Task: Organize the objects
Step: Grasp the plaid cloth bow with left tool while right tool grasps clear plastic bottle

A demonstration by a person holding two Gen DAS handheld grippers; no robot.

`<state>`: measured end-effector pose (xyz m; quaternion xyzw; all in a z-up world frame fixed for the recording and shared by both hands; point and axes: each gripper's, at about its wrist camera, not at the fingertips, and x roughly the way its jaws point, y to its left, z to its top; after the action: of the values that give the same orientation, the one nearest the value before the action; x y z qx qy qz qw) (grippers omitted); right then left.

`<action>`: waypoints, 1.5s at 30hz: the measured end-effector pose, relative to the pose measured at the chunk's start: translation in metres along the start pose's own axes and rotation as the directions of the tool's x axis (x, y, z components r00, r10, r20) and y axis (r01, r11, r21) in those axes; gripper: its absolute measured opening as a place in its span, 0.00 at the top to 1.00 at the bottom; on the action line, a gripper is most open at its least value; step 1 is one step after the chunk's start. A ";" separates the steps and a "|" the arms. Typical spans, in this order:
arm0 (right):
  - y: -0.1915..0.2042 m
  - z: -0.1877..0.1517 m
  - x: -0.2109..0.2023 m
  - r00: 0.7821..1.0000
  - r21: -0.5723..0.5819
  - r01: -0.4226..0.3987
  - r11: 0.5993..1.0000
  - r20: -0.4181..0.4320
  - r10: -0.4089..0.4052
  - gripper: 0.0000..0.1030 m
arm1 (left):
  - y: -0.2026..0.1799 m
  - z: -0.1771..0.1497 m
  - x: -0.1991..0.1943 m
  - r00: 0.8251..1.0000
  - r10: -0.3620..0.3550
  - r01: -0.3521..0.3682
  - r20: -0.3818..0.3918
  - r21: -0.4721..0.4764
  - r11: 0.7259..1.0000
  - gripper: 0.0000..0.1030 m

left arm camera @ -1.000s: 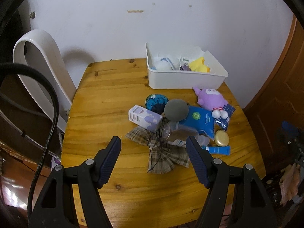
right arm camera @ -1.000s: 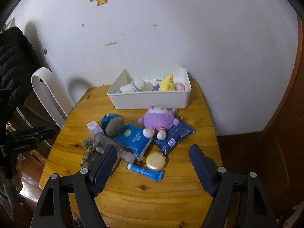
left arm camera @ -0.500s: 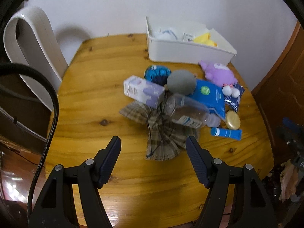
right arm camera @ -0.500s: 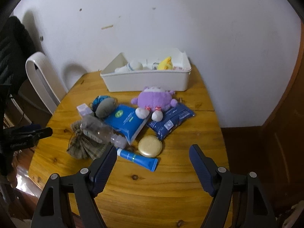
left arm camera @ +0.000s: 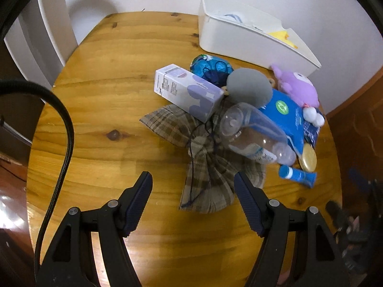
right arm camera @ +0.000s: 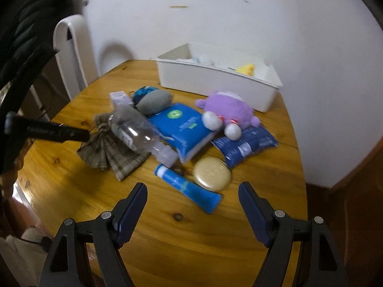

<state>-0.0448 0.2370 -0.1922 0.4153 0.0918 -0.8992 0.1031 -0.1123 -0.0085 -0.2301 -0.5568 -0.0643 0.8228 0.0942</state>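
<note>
Left wrist view: left gripper (left arm camera: 193,183) fingers spread, empty; clear plastic bottle (left arm camera: 253,134) hides the brown checked cloth pouch (left arm camera: 205,177) toward one o'clock. Right gripper (right arm camera: 192,194) likewise released.

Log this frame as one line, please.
phase: approach | left gripper: open, empty, over plaid pouch | right gripper: open, empty, near blue tube | white bin: partly filled

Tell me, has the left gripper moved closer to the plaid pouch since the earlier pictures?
Yes. The left gripper has come down toward the plaid pouch, which stays put by the white bin.
</note>
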 end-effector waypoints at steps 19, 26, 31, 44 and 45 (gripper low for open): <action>0.083 0.041 0.063 0.995 -0.416 0.030 0.909 0.103 0.015 0.23 | 0.028 0.024 0.039 0.987 -0.159 0.151 -0.035 -0.167 0.974 0.30; 0.091 0.048 0.089 0.996 -0.469 0.006 0.883 0.078 0.034 0.23 | 0.037 0.026 0.036 0.973 -0.229 0.221 -0.028 -0.173 0.960 0.30; 0.092 0.045 0.105 0.998 -0.480 -0.027 0.877 0.029 0.047 0.40 | 0.041 0.031 0.031 0.970 -0.245 0.242 0.006 -0.178 0.954 0.30; 0.076 0.042 0.105 0.995 -0.419 -0.093 0.903 -0.004 0.101 0.44 | 0.061 0.046 0.046 0.958 -0.287 0.281 0.021 -0.289 0.915 0.30; 0.075 0.042 0.105 0.995 -0.413 -0.097 0.905 -0.005 0.104 0.44 | 0.060 0.048 0.047 0.958 -0.287 0.281 0.022 -0.291 0.914 0.30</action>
<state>-0.1219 0.1429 -0.2514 0.3804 0.2572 -0.8565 0.2355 -0.1783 -0.0564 -0.2672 -0.5579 -0.2640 0.7760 0.1303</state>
